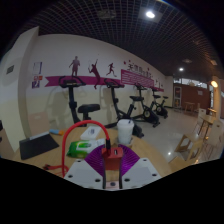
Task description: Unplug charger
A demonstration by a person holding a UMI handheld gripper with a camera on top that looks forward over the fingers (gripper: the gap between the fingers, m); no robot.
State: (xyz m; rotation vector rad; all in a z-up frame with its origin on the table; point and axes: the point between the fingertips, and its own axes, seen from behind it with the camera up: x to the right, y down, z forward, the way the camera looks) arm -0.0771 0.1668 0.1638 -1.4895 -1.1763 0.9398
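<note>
My gripper [112, 163] is low in the gripper view, and its purple pads [96, 162] close in on a small red-brown charger [112, 158] from both sides. Both fingers press on it. A red cable [72, 128] rises from the charger's top and loops in an arc to the left. The socket or strip under the charger is hidden by the fingers.
Just beyond the fingers stand a white cup-like container [125, 132] and a green and white box [88, 143]. Farther back, a row of exercise bikes [110, 100] stands on a wooden floor along a white wall with sports figures [95, 68]. A dark mat [38, 146] lies to the left.
</note>
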